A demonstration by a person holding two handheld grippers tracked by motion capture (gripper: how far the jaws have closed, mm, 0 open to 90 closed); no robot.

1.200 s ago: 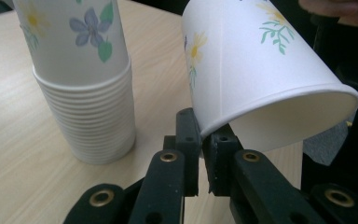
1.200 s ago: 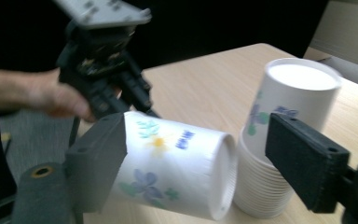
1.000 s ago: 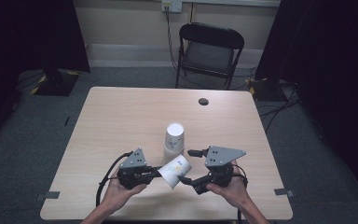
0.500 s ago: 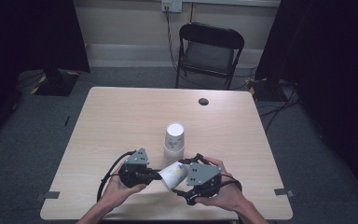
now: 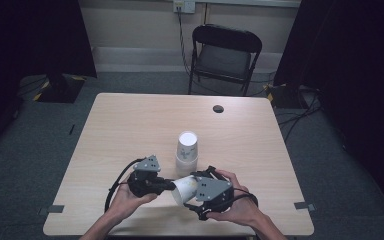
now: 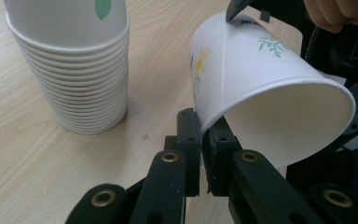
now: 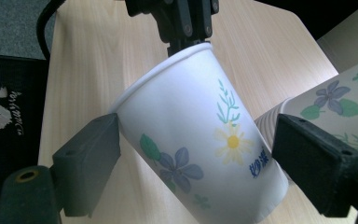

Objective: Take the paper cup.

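A white paper cup (image 5: 184,189) printed with flowers lies tilted above the near table edge. My left gripper (image 5: 171,185) is shut on its rim (image 6: 204,135), one jaw inside the mouth and one outside. My right gripper (image 5: 196,192) is open, and its two black jaws stand on either side of the cup's (image 7: 200,135) body, one near the rim and one near the base. The left gripper (image 7: 186,21) holds the rim at the top of the right gripper view. A tall stack of matching cups (image 5: 186,147) stands upside down just beyond both grippers.
The stack of cups (image 6: 74,70) is close to the left jaws, on the light wooden table (image 5: 130,125). A small dark round disc (image 5: 218,108) sits near the far edge. A black folding chair (image 5: 225,55) stands behind the table.
My right gripper has moved left from beside the cup until its open jaws straddle the cup's body. The left gripper has kept its hold on the rim.
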